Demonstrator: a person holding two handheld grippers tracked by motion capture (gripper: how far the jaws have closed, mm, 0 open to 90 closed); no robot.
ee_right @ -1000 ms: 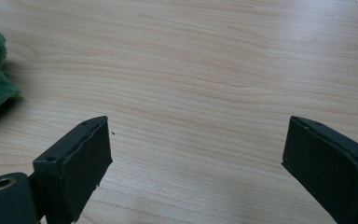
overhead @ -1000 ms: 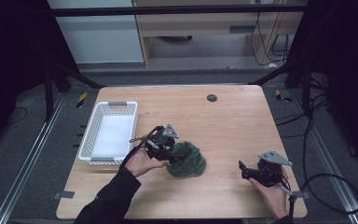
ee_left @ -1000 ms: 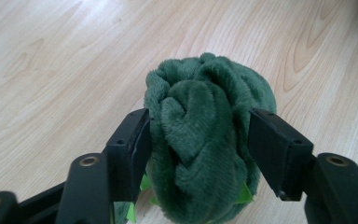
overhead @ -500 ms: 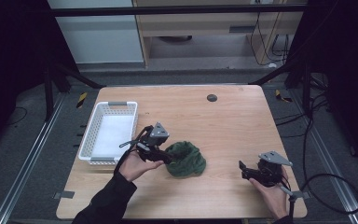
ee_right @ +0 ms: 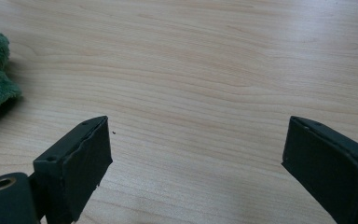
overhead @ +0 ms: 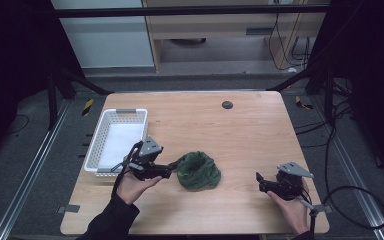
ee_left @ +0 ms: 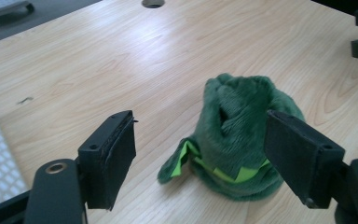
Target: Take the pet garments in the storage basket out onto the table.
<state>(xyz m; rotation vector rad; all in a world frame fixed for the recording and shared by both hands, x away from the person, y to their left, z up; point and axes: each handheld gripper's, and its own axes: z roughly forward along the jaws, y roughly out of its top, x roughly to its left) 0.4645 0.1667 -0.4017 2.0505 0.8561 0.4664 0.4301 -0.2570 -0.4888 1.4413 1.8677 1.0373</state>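
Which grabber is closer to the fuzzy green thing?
The left. The left gripper sits right beside the green plush cloth, jaws open toward it. The right gripper rests farther off, bare wood between them.

Both black grippers, left gripper and right gripper, carry grey three-cornered plates, flat rectangular jaw pads and trailing black cables; the sleeve is dark.

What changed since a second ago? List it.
The left gripper drew back from the green plush cloth toward the white basket; its jaws have just been opening, and the cloth lies free ahead of them. The right gripper and the basket stayed put.
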